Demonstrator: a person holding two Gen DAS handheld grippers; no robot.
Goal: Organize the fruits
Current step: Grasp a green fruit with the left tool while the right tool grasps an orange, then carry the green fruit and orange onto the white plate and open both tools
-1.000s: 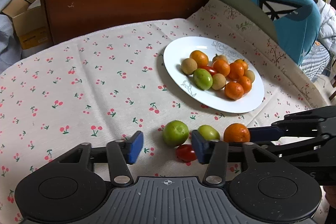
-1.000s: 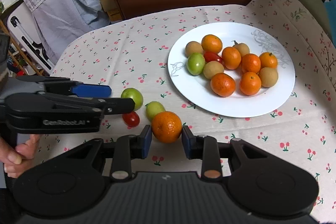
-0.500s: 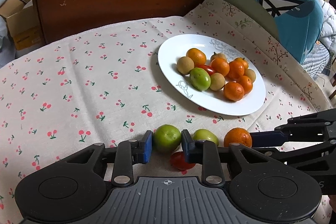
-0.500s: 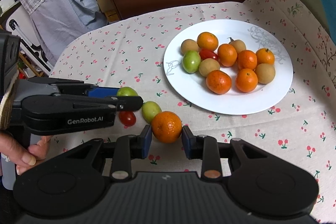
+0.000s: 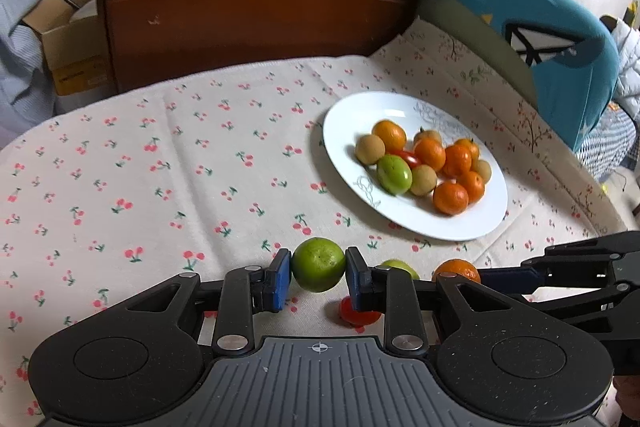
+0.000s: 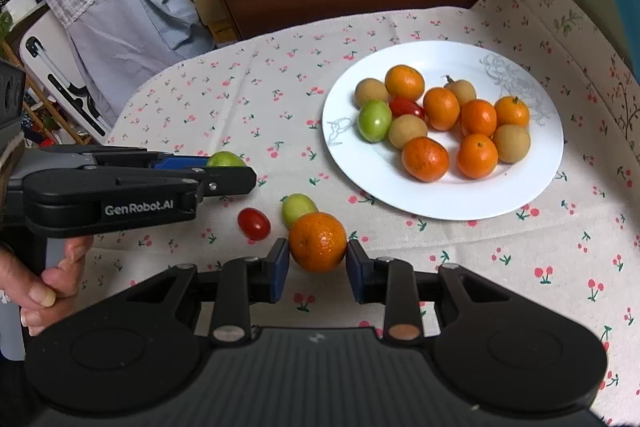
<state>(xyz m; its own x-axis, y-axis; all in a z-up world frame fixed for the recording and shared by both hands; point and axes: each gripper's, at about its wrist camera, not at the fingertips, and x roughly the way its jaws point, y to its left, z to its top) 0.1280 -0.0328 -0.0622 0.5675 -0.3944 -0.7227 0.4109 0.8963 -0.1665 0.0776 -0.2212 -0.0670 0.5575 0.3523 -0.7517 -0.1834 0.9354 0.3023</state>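
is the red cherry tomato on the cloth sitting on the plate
No, the cherry tomato lies on the cloth beside a green fruit, well apart from the plate.

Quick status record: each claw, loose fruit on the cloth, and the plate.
left claw: shut on the green fruit
right claw: shut on the mandarin
loose on tablecloth: a cherry tomato and a small green fruit that sits right behind the held mandarin
plate: white, holds six mandarins, four tan round fruits, one green fruit, one red tomato
person's hand: grips the left claw's handle
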